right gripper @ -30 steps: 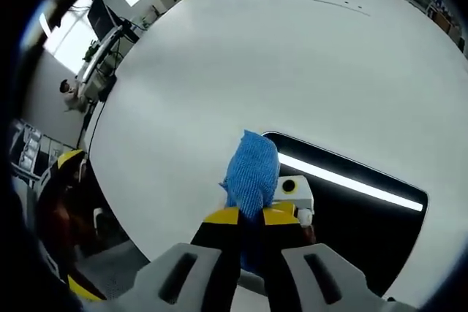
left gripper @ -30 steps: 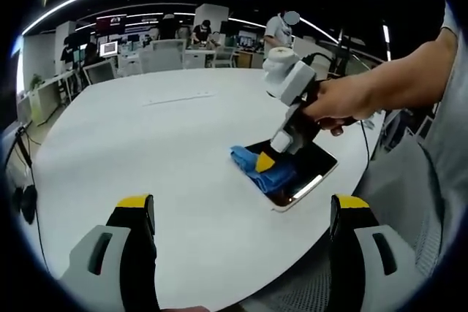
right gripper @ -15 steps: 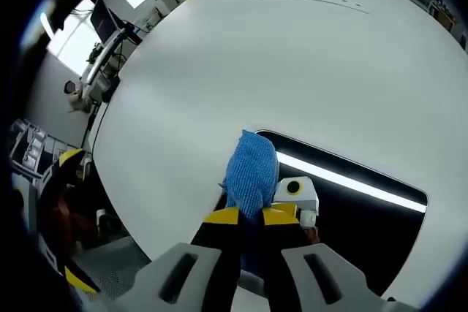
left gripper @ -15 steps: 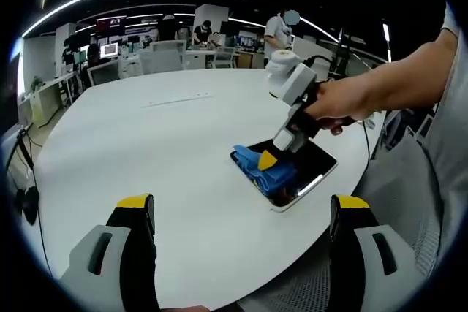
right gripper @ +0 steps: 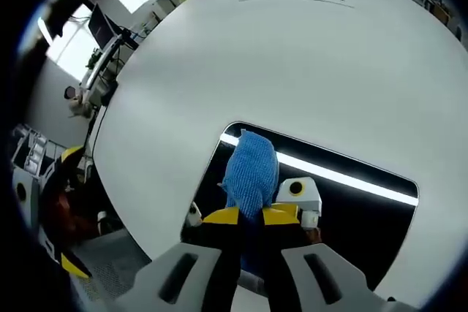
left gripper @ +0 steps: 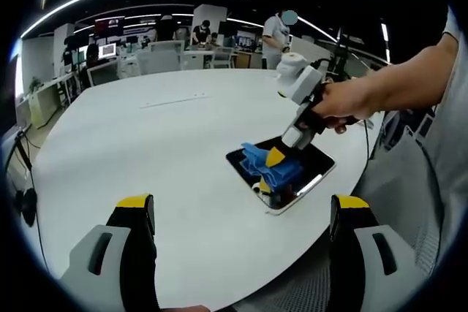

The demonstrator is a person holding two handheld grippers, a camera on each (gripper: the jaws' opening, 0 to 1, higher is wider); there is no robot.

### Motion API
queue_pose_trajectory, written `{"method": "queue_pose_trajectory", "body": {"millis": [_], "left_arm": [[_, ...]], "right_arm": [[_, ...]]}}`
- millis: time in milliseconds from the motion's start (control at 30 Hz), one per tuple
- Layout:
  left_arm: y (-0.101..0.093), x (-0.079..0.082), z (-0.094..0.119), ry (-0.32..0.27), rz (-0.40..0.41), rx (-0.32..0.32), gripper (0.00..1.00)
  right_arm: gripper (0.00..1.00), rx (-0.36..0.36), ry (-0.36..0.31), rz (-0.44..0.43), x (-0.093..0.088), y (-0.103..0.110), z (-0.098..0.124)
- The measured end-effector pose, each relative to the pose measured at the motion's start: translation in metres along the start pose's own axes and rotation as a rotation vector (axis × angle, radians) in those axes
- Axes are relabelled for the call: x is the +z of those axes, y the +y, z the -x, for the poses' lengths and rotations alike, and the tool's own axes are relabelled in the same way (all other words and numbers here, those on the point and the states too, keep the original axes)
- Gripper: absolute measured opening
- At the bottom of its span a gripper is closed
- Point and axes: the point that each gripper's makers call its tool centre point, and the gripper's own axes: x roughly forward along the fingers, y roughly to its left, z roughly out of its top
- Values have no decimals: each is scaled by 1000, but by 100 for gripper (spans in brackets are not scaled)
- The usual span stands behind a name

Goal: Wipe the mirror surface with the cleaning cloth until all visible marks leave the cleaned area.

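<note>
A dark rectangular mirror (left gripper: pixel 311 168) lies flat near the right edge of the white round table (left gripper: pixel 146 129). A person's hand holds my right gripper (left gripper: pixel 276 157) over it, shut on a crumpled blue cleaning cloth (left gripper: pixel 265 166) that is pressed onto the glass. In the right gripper view the cloth (right gripper: pixel 251 169) sticks out past my shut right gripper (right gripper: pixel 251 215) and rests on the mirror (right gripper: pixel 358 213), just inside its left edge. A bright ceiling-light strip is reflected across the glass. My left gripper (left gripper: pixel 242 204) hangs open above the table's near side, nothing between its jaws.
The table edge (left gripper: pixel 344 188) runs close past the mirror on the right. The person's forearm (left gripper: pixel 395 82) reaches in from the right. Office desks, chairs and monitors (left gripper: pixel 110 49) stand behind the table, with people (left gripper: pixel 278 31) at the back.
My right gripper has slid the cloth from the mirror's left edge further onto the glass, uncovering that corner. My left gripper stays open and still.
</note>
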Motion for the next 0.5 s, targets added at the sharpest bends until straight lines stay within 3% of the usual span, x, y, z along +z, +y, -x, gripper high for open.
{"method": "queue_pose_trajectory", "body": {"millis": [500], "left_arm": [[-7,1,-6,0,-5,-26,99]], "right_arm": [[3,-5,-13,-27,-4,-23,4]]}}
